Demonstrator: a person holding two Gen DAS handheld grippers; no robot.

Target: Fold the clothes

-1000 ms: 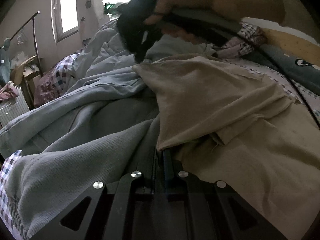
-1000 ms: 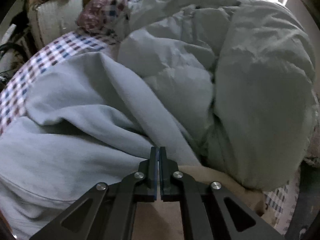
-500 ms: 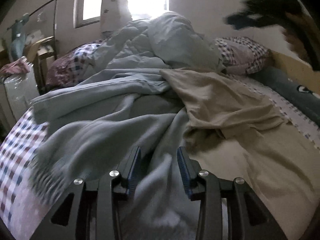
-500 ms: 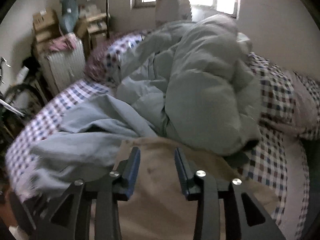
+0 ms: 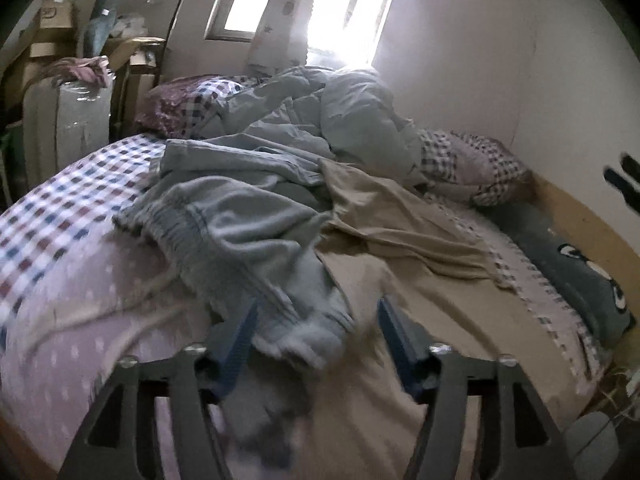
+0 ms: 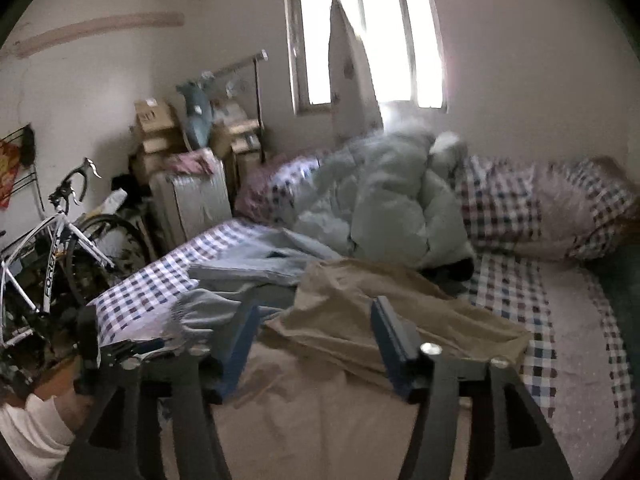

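So the clothes were just lying loose on the bed: one grey-blue sweatshirt (image 5: 240,232) crumpled toward the left half, and one beige garment (image 5: 400,216) spread beside it on the right, the two overlapping along a messy seam in the middle. The sweatshirt's ribbed hem faced the near-left edge of the mattress, with a wide strip of bare pink dotted sheet (image 5: 80,320) between it and that edge, so plenty of room there. Left gripper (image 5: 316,336) had just been opening and stood wide, a lump of the grey-blue fabric sitting between the jaws but the pads not pressing on it. Right gripper (image 6: 312,340) had also just been opening, jaws wide apart over the beige cloth, nothing clamped. From the right wrist view the beige piece (image 6: 380,312) stopped short of the checked border, leaving open sheet on the far right. Behind the clothes sat one bunched pale duvet (image 6: 384,200) and one checked pillow (image 6: 540,212) against the wall. Off the left side: one bicycle (image 6: 52,240), one white suitcase (image 6: 188,204), a stack of cardboard boxes (image 6: 156,128).
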